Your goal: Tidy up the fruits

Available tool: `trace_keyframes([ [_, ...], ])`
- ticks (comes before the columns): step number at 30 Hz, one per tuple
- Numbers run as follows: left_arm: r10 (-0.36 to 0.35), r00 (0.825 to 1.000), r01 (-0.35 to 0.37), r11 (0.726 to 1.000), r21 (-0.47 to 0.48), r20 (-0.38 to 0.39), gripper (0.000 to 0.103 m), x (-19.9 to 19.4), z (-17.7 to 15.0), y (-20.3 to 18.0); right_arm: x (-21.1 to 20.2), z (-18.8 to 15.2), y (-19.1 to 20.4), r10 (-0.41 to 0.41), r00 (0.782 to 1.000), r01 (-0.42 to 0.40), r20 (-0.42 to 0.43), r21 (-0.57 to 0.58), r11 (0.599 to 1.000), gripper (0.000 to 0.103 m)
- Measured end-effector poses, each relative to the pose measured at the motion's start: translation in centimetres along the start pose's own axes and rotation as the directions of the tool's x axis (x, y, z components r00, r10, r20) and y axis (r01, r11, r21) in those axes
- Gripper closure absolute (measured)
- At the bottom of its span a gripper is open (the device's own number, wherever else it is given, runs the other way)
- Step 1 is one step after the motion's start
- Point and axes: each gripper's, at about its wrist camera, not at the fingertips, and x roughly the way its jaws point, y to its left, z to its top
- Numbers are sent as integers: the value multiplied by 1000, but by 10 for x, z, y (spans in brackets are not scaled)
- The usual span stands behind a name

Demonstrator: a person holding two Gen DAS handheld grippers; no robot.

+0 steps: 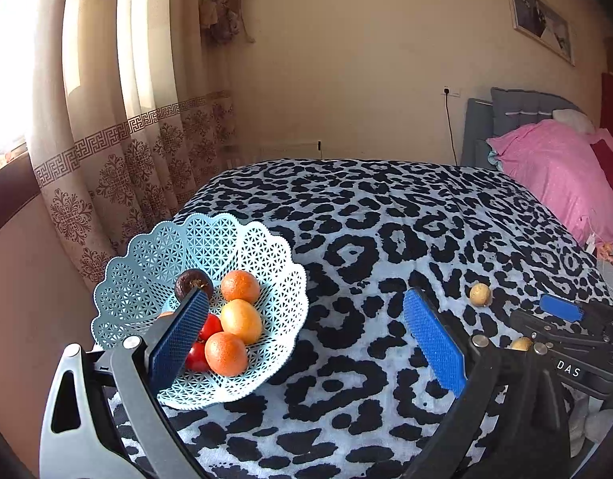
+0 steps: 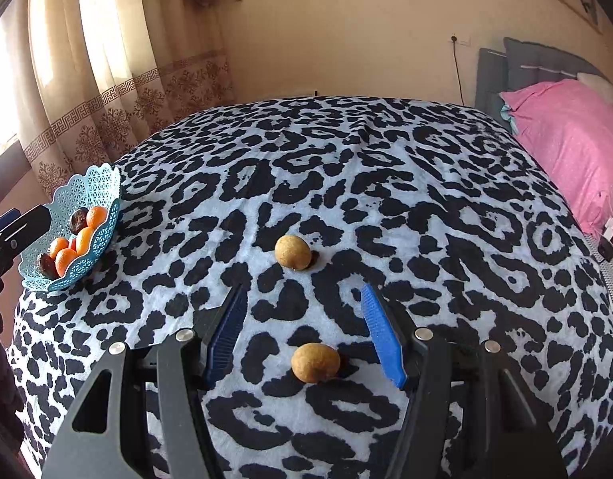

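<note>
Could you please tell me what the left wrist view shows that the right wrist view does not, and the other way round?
Only the left wrist view shows the red fruits in the basket clearly, the open left gripper and the right gripper's body from the side.

Only the right wrist view shows the open right gripper straddling the near brown fruit, with nothing gripped.

Both show the blue basket of oranges, the far brown fruit, the spotted blanket and the pink pillow.

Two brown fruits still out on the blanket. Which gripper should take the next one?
Right. The right gripper is open with the nearer brown fruit lying between its jaws. The left gripper sits by the blue basket, away from both.
</note>
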Motion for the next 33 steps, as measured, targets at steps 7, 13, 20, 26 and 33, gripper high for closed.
trace_keyframes([
  [7,-16,1000,17,1000,21,-14,3,7,0,-13,3,-10,-36,9,999,-6,-39,66,998,43],
  [13,-26,999,27,999,28,-23,3,12,-2,-18,0,-23,-27,72,995,-72,-65,-6,997,44],
  [20,-29,999,30,999,30,-30,3,15,-4,-20,9,-27,-15,102,989,-107,-107,-39,993,55],
  [26,-29,999,30,999,23,-35,3,18,-5,-18,17,-28,-10,104,986,-111,-130,-50,993,62],
  [33,-37,999,38,998,44,-40,3,20,-5,-25,20,-30,-10,101,986,-109,-135,-51,993,74],
])
